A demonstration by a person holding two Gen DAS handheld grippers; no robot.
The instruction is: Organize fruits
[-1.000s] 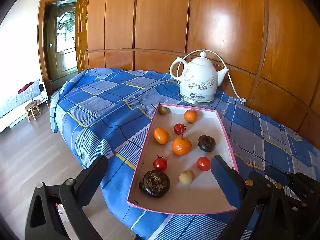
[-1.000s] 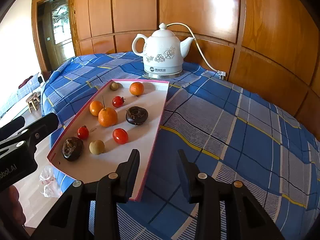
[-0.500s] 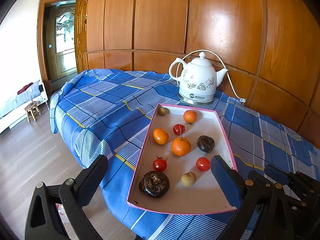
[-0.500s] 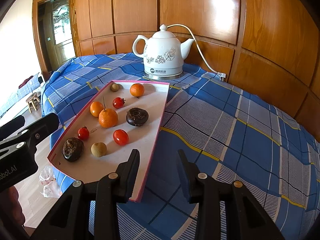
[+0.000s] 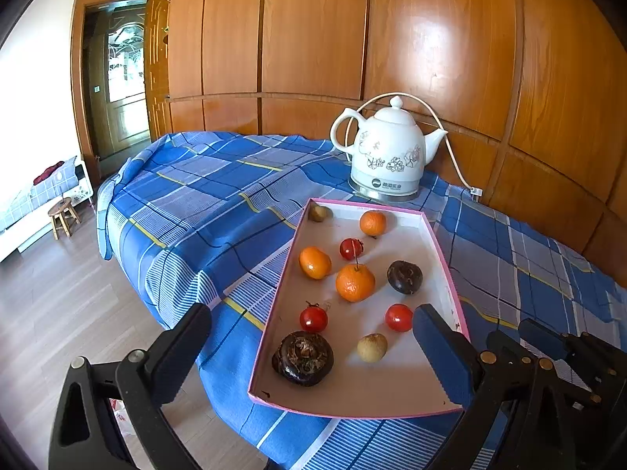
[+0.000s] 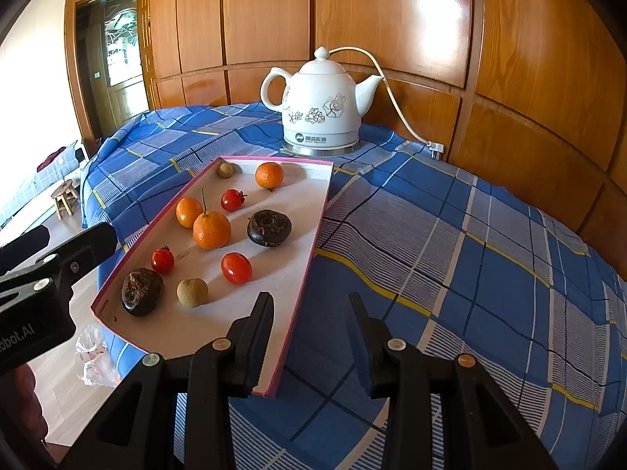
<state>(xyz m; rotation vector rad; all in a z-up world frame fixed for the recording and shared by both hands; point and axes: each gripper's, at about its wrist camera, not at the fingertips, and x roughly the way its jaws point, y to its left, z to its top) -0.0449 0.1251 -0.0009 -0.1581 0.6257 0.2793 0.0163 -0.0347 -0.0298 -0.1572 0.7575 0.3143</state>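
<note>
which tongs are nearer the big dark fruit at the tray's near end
Left. The left tongs straddle the big dark fruit; the right tongs sit to its right, over the tray's edge.

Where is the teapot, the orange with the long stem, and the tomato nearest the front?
teapot (image 6: 321, 109), right wrist view, belly.
stemmed orange (image 5: 355, 282), left wrist view, middle.
front tomato (image 6: 236, 268), right wrist view, middle.

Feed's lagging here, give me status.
Both tongs, left and right, open, empty. Nine fruits loose in tray. Kettle behind, clear.

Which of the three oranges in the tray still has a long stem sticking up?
The middle orange, the largest, beside the dark round fruit. A thin stem rises from its top; the two other oranges show none.
</note>
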